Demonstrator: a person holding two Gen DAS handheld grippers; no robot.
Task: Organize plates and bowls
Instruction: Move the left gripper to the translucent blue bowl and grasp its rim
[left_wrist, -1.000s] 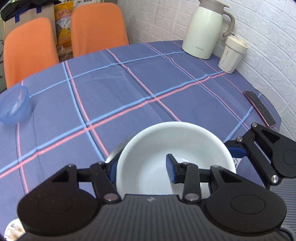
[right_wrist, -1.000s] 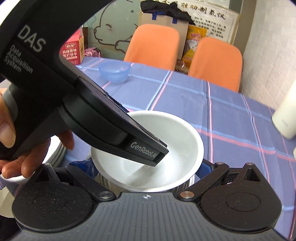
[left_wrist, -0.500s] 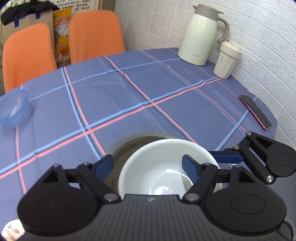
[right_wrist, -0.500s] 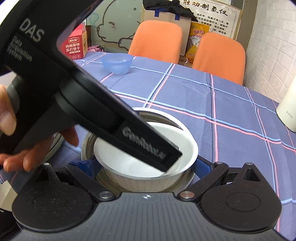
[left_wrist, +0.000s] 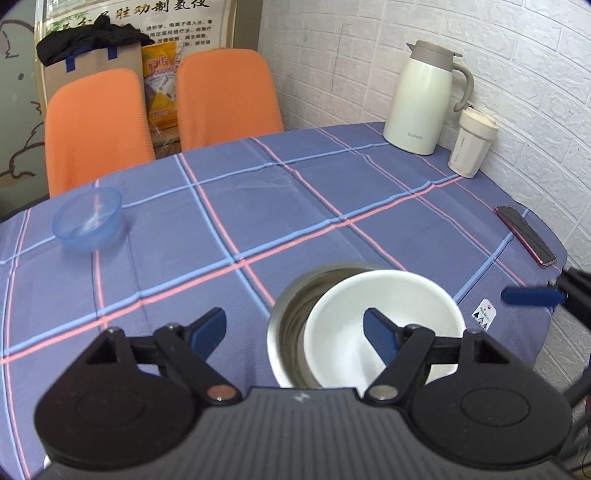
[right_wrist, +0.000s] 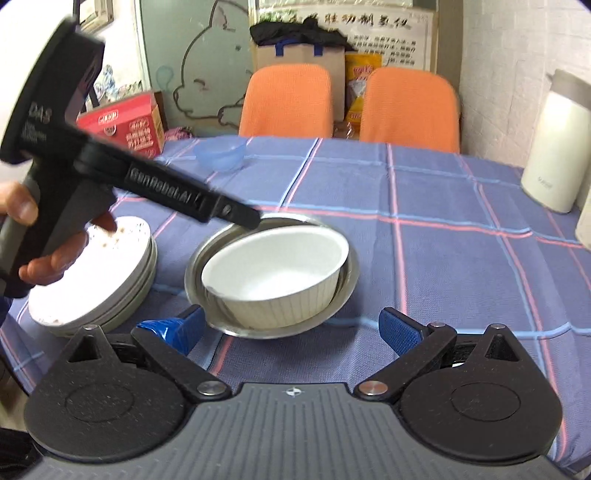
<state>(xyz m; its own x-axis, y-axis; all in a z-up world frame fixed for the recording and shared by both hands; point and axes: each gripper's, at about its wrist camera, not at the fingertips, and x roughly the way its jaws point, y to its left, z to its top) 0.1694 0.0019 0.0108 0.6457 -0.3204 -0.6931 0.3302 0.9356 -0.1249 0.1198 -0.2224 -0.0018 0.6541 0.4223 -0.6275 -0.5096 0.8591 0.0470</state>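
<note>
Left gripper (left_wrist: 295, 330): jaws wide open, nothing held. It hangs above the table (left_wrist: 258, 206), its right blue pad over the white bowl (left_wrist: 384, 325), not touching it as far as I can tell. In the right wrist view its body (right_wrist: 155, 184) angles down from upper left, tip over the far rim of the steel bowl (right_wrist: 207, 258), with a hand (right_wrist: 55, 258) on the grip.

Right gripper (right_wrist: 291, 330): jaws also wide open, empty, pulled back on the near side of the bowls, clear of both. One blue pad (left_wrist: 532, 297) shows at the right edge of the left wrist view.

Bowls: white bowl sits nested inside the steel bowl (left_wrist: 291, 317), pushed toward one side, slightly tilted. Both stand on the checked blue tablecloth.

Just left of the steel bowl in the right wrist view: stack of white plates (right_wrist: 96, 280), top one with brownish specks, the hand partly over it.

Further out: small blue plastic bowl (left_wrist: 86, 219) alone at the far left of the table, well apart from the nested pair. Cream jug (left_wrist: 424, 99) and cream cup (left_wrist: 471, 144) side by side by the brick wall. Phone (left_wrist: 524, 234) lies flat near the right table edge. Two orange chairs (left_wrist: 225, 96) behind the table, red box (right_wrist: 125, 125) at far left.
</note>
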